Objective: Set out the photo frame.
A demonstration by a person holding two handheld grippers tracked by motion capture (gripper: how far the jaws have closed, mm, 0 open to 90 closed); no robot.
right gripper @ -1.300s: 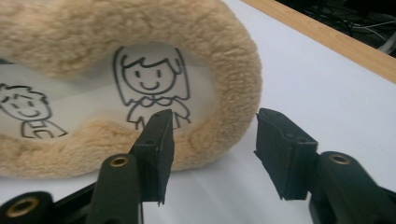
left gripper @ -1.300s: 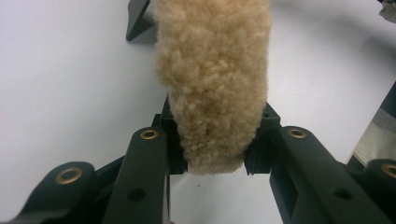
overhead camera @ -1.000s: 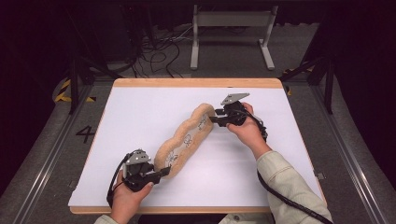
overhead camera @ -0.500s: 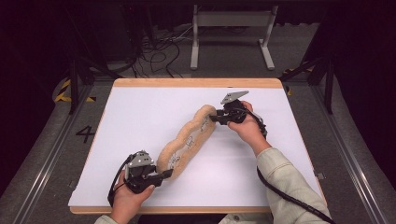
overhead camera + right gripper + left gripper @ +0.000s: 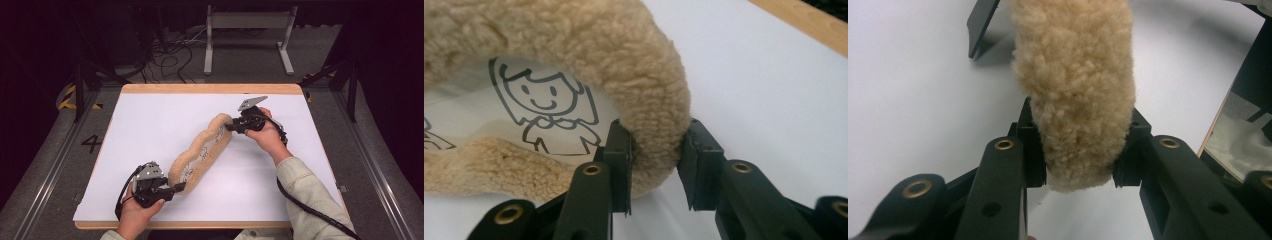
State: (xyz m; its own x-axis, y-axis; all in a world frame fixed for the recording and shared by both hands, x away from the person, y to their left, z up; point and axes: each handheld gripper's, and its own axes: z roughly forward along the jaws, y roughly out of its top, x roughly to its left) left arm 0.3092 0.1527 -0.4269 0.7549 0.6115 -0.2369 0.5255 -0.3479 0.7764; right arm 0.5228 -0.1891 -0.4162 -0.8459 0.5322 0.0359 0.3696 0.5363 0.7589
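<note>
Our left gripper [image 5: 176,188] pinched the near end of the fleecy tan cushion [image 5: 202,152], while our right gripper [image 5: 229,127], jaws just closing, clamped its far rim. It stretched diagonally across the white desk [image 5: 150,125], printed with cartoon figures.

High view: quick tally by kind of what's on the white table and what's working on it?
Fleecy tan items with cartoon print: 1
Claws: 2, the left claw and the right claw, each shut on one end of the fleecy item
White tables with a wooden edge: 1
Total: 4
</note>
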